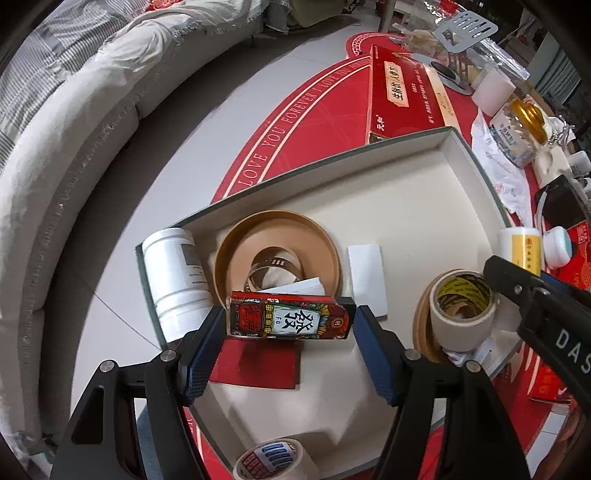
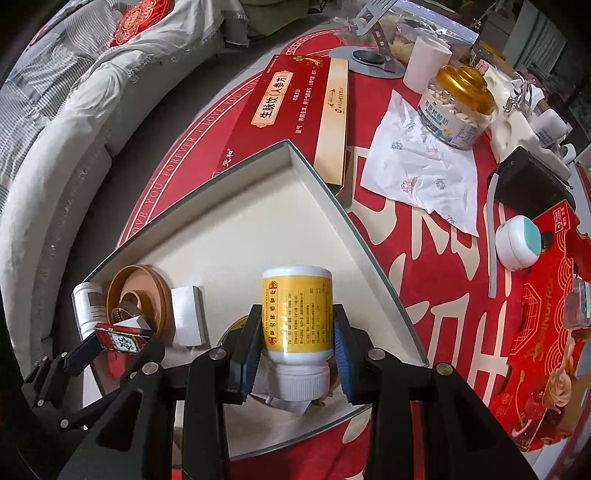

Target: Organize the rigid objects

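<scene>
A pale grey tiled floor (image 1: 207, 122) with thin dark joints fills the middle ground. Along the left curves a light grey sofa (image 1: 48, 192) draped with a striped grey-and-white blanket (image 2: 55, 74); a red embroidered cushion (image 2: 142, 20) lies at its far end. A round table with a red printed cover (image 2: 417, 240) occupies the right. Lighting is soft and even.

The worktop (image 2: 424, 280) wore a red cover with cream lettering. The tray (image 1: 424, 206) was cream inside with a grey-green rim. The small box (image 1: 288, 319) was red with a white panel bearing a black character. The bottle (image 2: 297, 314) had a yellow label and white cap. The ring (image 1: 277, 254) was tan, the jar (image 1: 173, 273) white, both tools' pads (image 1: 201, 354) blue.
</scene>
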The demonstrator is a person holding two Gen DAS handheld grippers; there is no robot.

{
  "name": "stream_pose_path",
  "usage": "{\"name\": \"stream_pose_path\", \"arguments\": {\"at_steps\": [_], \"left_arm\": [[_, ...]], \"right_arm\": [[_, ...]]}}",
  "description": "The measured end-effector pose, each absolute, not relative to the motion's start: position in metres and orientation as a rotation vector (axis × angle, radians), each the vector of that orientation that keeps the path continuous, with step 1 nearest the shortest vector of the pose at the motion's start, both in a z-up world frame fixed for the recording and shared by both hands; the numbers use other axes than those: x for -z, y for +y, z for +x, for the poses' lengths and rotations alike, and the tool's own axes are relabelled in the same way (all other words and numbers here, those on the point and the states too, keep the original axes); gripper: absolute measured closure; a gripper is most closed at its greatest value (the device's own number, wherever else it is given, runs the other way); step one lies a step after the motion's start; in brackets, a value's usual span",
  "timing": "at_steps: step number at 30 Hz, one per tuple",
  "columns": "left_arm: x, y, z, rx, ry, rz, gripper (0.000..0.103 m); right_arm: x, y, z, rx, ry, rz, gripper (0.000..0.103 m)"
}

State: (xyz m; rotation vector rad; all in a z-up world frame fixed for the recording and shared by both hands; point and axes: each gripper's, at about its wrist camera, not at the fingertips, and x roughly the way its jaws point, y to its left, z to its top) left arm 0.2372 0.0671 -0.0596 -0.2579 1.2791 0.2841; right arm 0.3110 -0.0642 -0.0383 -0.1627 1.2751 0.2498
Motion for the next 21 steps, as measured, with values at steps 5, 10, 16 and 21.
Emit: {"name": "stream_pose_path", "arguments": {"at_steps": [5,10,16,21], "left_arm": [[0.060,0.065,0.236,-0.284,1.280,-0.229,0.023],[0.056,0.070,0.230,-0.318,1.277,-0.204,0.017],[0.042,0.075,0.214,-0.310,1.234,-0.234,0.014],[0.018,0.068,0.196,-0.220,1.166,-0.213,0.014]], "right_arm": [[0.037,-0.064,0.311,-0.268,1.270,-0.169,0.018],[0.029,-0.067,0.306,-0.280,1.240,-0.186,0.018],[0.025,-0.079,0.297,-0.275,1.271,-0.131,0.018],[0.011,-0.088,0.276,-0.290,1.256,-0.077,0.000]]}}
